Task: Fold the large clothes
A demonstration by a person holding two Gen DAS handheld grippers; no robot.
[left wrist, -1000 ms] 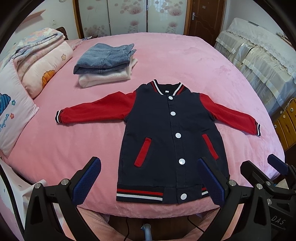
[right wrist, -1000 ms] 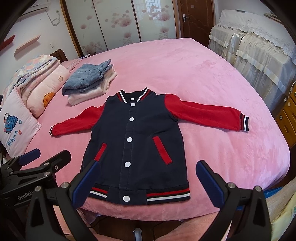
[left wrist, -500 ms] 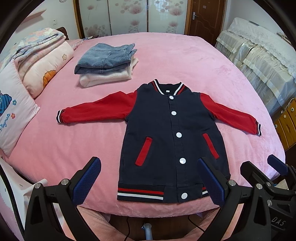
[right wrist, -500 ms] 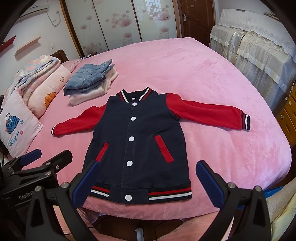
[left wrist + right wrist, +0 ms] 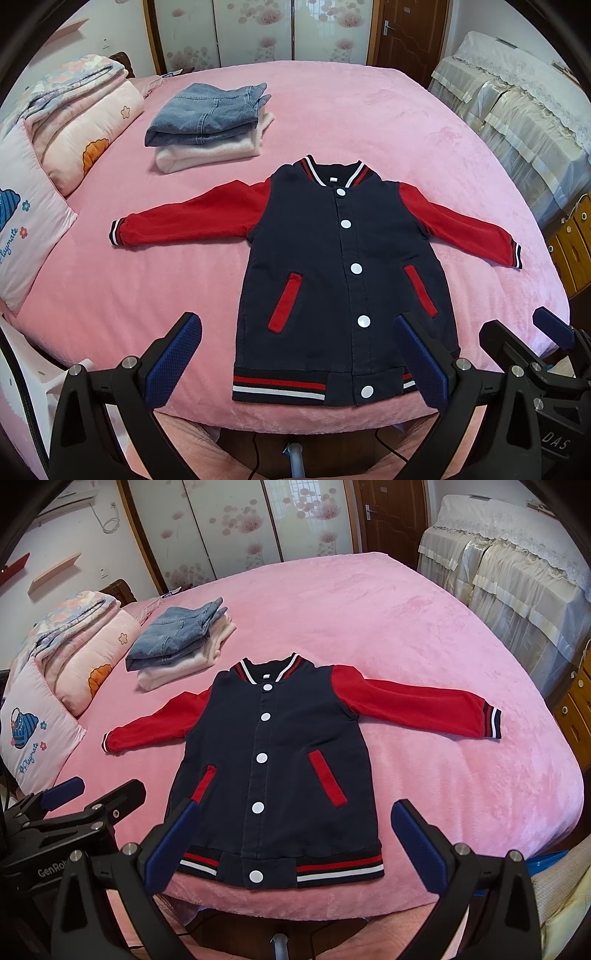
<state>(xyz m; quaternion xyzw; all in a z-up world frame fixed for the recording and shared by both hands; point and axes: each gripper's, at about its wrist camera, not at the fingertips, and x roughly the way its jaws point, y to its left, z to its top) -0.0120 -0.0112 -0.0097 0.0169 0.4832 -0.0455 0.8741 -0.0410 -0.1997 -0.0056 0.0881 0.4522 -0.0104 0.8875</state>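
A navy varsity jacket (image 5: 317, 266) with red sleeves and white snaps lies flat, front up, on the pink bed (image 5: 369, 118), hem toward me and both sleeves spread out. It also shows in the right wrist view (image 5: 280, 753). My left gripper (image 5: 295, 354) is open and empty, held above the hem near the bed's front edge. My right gripper (image 5: 291, 838) is open and empty, also over the hem. The right gripper shows at the far right of the left wrist view (image 5: 532, 343); the left gripper shows at the left of the right wrist view (image 5: 92, 801).
A folded stack of jeans on a cream garment (image 5: 207, 125) lies behind the jacket's left sleeve. Pillows and folded quilts (image 5: 74, 125) line the left side. A covered sofa (image 5: 517, 110) and wooden drawers (image 5: 572, 243) stand to the right.
Both grippers have shifted slightly; the jacket sits a little lower and further right in both views. The jacket itself has not moved.
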